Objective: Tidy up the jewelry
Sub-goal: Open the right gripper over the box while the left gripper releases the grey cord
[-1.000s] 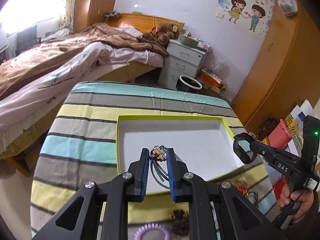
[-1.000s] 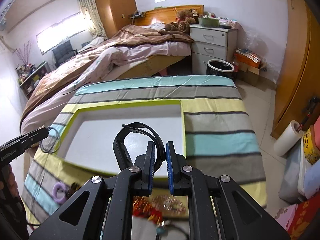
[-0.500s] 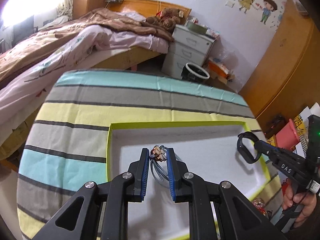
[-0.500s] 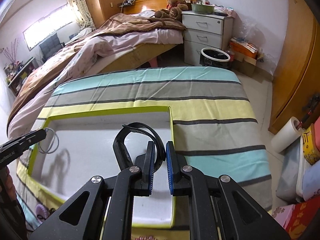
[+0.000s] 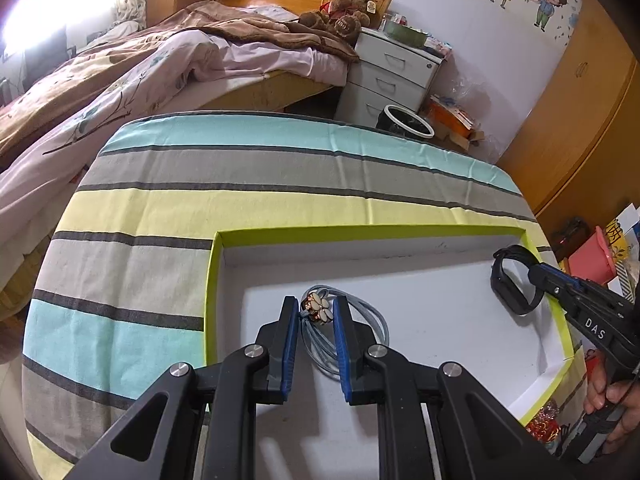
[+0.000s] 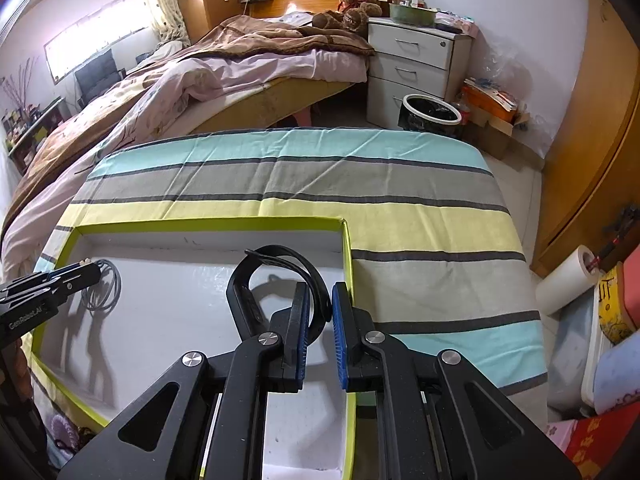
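Observation:
A shallow white tray with a lime-green rim [image 5: 212,280] [image 6: 346,256] lies on the striped tablecloth. My left gripper [image 5: 316,309] is shut on a grey cord bracelet with a flower charm [image 5: 317,307], held low over the tray's left part; its cord loops [image 6: 105,293] hang from the fingers in the right wrist view. My right gripper [image 6: 320,304] is shut on a black wristband [image 6: 244,296], held over the tray's right side near the rim; it shows in the left wrist view [image 5: 508,288].
The striped cloth [image 5: 200,184] covers the table. Loose pieces lie by the tray's near edge: a purple coil hair tie [image 6: 66,432] and red beads [image 5: 540,428]. A bed [image 5: 160,64], a white nightstand [image 5: 392,72] and a bin [image 5: 408,122] stand beyond the table.
Both grippers have moved forward over the tray and come lower, each still holding its piece. The loose pieces at the near edge have mostly slid out of view.

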`<move>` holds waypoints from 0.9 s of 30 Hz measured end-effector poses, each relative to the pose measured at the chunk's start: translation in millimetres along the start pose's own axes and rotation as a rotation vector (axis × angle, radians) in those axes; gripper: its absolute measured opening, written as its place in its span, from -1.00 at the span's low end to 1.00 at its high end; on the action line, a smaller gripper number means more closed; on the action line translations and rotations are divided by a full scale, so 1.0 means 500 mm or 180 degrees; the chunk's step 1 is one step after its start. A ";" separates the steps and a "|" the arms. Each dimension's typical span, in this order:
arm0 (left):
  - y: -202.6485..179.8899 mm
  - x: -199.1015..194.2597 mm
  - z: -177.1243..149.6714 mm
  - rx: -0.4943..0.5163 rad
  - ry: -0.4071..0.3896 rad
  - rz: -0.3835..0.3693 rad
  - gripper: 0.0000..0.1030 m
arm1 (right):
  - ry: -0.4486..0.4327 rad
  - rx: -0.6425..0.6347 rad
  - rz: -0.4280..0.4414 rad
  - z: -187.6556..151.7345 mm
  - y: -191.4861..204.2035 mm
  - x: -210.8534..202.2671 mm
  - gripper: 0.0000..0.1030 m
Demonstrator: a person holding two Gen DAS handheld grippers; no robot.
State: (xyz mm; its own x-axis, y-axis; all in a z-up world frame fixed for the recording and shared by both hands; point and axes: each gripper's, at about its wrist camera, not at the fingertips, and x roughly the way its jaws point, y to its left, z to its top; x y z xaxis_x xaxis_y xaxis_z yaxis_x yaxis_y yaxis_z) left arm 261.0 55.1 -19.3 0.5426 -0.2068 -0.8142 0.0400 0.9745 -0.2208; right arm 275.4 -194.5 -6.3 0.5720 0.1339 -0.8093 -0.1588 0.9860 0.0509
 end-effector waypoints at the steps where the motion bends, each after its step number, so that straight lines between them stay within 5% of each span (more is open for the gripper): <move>1: -0.001 0.000 0.000 0.0005 0.0001 -0.0003 -0.66 | 0.0003 -0.0008 -0.0003 0.000 0.002 0.000 -0.77; 11: -0.003 0.003 0.003 0.0008 0.0016 0.0022 -0.61 | 0.0004 -0.0036 -0.0011 0.003 0.006 0.003 -0.76; 14: -0.004 -0.002 0.002 0.0004 -0.0013 0.0038 -0.31 | -0.0002 -0.0038 -0.0012 0.003 0.005 0.003 -0.76; 18: -0.002 -0.006 0.001 -0.0035 -0.0016 0.0005 -0.17 | -0.0004 -0.0022 0.0002 0.005 0.000 0.001 -0.75; 27: -0.007 -0.032 -0.013 -0.0061 -0.0055 -0.0042 -0.15 | -0.0153 -0.0053 0.0064 0.003 0.010 -0.027 -0.40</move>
State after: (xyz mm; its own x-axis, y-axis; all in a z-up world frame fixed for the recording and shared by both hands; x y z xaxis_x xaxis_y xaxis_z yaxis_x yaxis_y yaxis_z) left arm 246.7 54.3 -9.1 0.5566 -0.2180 -0.8017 0.0314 0.9698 -0.2419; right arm 268.3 -191.1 5.7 0.6065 0.1588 -0.7791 -0.1838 0.9813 0.0569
